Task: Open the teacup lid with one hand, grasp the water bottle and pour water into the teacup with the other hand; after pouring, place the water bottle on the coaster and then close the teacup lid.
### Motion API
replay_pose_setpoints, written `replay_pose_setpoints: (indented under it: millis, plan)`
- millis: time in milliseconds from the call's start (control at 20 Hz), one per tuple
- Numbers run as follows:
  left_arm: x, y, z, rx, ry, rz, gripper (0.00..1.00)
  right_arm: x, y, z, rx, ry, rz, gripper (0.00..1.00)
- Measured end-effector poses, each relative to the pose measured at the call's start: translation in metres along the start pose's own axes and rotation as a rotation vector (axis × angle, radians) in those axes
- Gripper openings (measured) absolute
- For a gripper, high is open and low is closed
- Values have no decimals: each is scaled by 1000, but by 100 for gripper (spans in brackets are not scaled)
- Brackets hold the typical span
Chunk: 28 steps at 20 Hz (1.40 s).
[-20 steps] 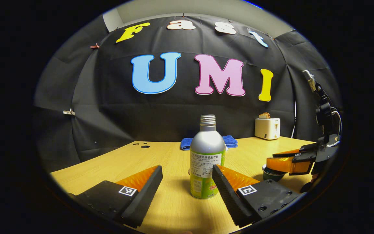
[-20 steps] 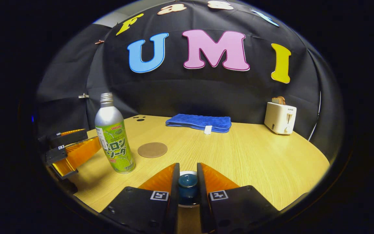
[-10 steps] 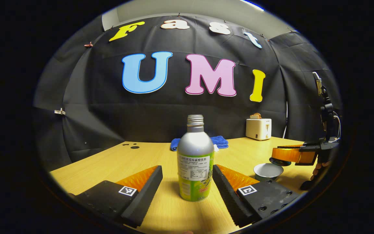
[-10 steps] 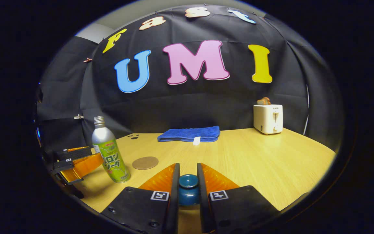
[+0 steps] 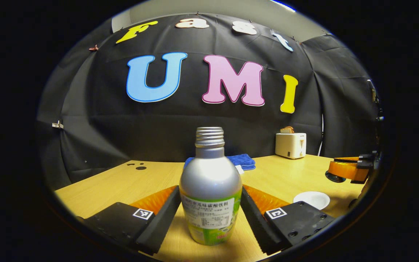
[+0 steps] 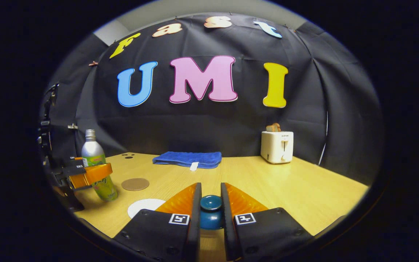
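Left gripper (image 5: 209, 207) advanced since earlier frame: jaws spread, flanking upright water bottle (image 5: 210, 189) on bench (image 5: 286, 178). Right gripper (image 6: 210, 207), right of bottle, pinches lifted teacup lid (image 6: 210, 213). Teacup (image 5: 311, 199) uncovered. Coaster (image 6: 135, 184) behind bottle.

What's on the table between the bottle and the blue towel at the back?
In the right gripper view, a round brown coaster lies between the bottle and the blue towel; the rest is bare table.
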<state>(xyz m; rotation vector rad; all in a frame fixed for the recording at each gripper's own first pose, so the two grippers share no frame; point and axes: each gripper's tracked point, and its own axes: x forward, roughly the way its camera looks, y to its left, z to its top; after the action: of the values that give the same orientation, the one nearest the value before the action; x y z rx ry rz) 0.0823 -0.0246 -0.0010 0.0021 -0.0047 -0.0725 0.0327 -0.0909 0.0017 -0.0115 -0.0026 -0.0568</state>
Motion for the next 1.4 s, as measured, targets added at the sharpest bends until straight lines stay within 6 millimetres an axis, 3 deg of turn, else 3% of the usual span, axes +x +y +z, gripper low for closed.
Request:
replay_pose_setpoints:
  millis: [50,100,350,500,750,1050,1400]
  plan:
    - [4,-1,0,0,-1,-5,95,0,-1,3,8,-5,16,30]
    - [4,-1,0,1,0,-3,86,4,-3,0,0,0,14,30]
    - [6,-6,1,32,0,-11,81,7,-29,1,5,-3,-18,31]
    - [6,-14,11,239,-30,-19,80,7,-40,2,6,-4,-31,31]
    - [11,-43,29,613,-72,-89,80,8,-46,1,6,-2,-35,31]
    - [12,-66,15,968,-72,-156,80,7,-46,2,5,-3,-34,31]
    - [16,-72,8,1329,-61,-221,80,7,-46,1,5,-3,-33,31]
